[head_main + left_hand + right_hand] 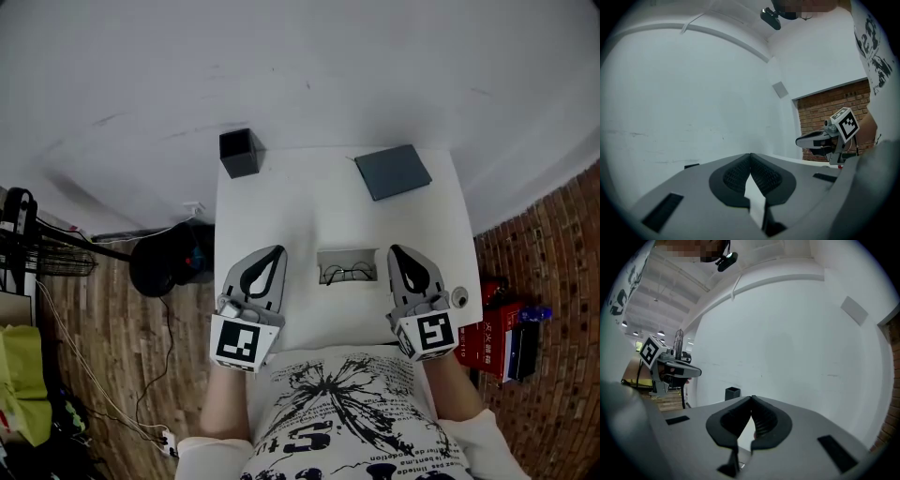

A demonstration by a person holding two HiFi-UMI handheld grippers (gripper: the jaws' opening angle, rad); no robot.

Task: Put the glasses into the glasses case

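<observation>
Thin round-rimmed glasses (348,274) lie in a shallow pale rectangular holder (348,253) at the middle of the white table (309,202). A dark slate flat case (394,172) rests at the table's far right. My left gripper (278,249) hovers just left of the holder, and its jaws meet at the tip (750,154) with nothing between them. To the holder's right, my right gripper (394,249) is likewise shut and empty (751,398). Each gripper shows in the other's view: the right gripper (825,138), the left gripper (675,369).
A black open box (239,153) stands at the table's far left corner (732,393). A small round object (458,297) sits near the table's right edge. Left of the table is a black round seat (173,258); red and blue items (506,337) lie on the floor at right.
</observation>
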